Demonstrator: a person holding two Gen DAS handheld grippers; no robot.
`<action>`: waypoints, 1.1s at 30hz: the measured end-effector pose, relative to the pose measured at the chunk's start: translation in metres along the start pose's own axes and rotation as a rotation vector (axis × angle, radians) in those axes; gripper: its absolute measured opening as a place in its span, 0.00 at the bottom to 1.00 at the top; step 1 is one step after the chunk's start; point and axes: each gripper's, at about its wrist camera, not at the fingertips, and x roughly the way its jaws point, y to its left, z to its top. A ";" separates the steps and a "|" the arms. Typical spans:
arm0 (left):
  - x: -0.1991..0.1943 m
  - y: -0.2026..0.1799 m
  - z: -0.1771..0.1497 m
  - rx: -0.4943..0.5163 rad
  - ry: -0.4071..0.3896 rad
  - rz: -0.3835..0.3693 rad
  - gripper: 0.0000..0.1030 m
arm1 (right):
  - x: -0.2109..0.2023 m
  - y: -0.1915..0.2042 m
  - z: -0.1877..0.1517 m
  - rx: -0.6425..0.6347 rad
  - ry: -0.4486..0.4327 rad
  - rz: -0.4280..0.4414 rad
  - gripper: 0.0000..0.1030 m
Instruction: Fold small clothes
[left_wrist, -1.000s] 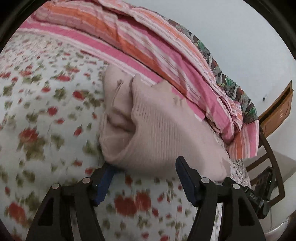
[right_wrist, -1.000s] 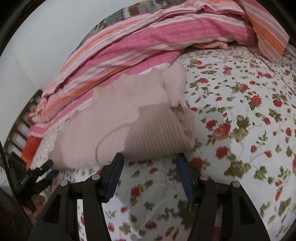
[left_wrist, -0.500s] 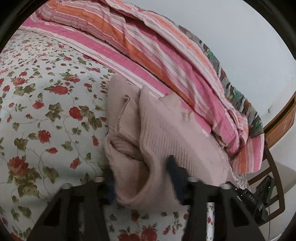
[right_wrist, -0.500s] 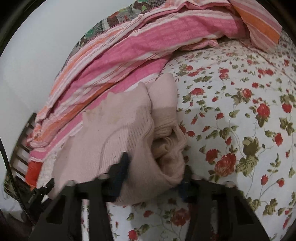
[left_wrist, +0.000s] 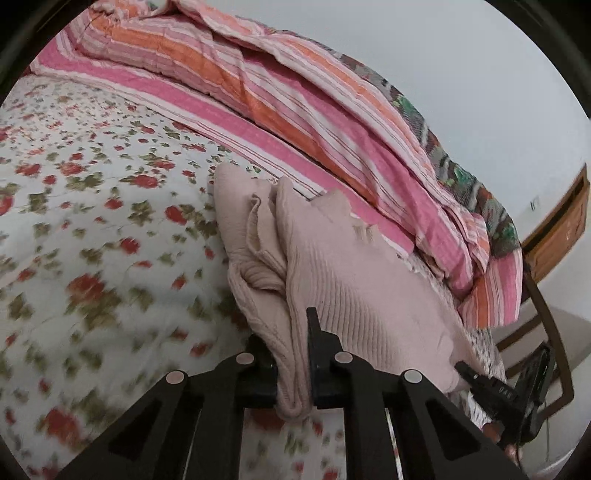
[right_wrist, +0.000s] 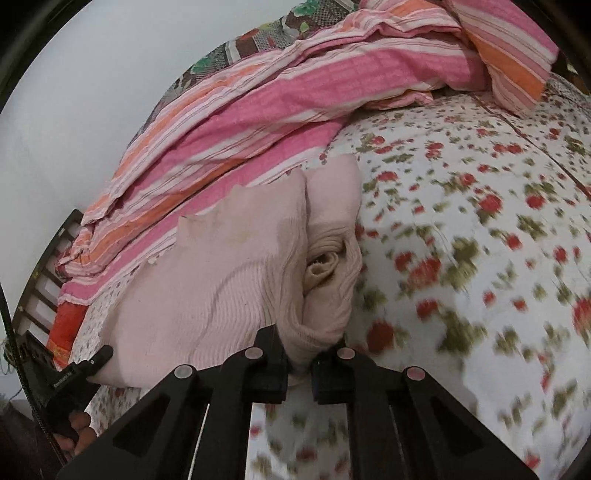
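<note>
Both tongs are clamping the near edge of the pink knit garment (left_wrist: 354, 295). My left tongs (left_wrist: 293, 363) are pinching a thick bunch of the hem between their fingers, and my right tongs (right_wrist: 298, 363) are doing the same at the other near corner; each is closed on cloth, not on air.

The garment is lying directly ahead of both tongs on the bed (left_wrist: 92, 258), its long axis running away from me toward the striped quilt (left_wrist: 303, 110). Neither hand is nearer; both are gripping the same near edge. I judge that the coming fold calls for carrying this edge forward, along that axis, onto the far edge.

The fabric is ribbed, soft and thick, already doubled, with loose layers rolling open on one side (right_wrist: 325, 266). Beneath it the bedsheet is pale with red flowers and green leaves. Beyond, the quilt is lying bunched in pink, orange and white stripes against a plain wall (left_wrist: 480, 92).
</note>
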 end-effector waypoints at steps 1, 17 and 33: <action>-0.007 0.001 -0.005 0.011 0.003 -0.005 0.11 | -0.009 0.001 -0.007 -0.012 0.003 -0.002 0.08; -0.053 0.005 -0.025 0.086 -0.042 0.154 0.46 | -0.080 0.027 -0.051 -0.265 -0.025 -0.203 0.33; 0.008 -0.037 0.059 0.162 -0.055 0.142 0.60 | -0.010 0.112 0.030 -0.375 -0.124 -0.125 0.34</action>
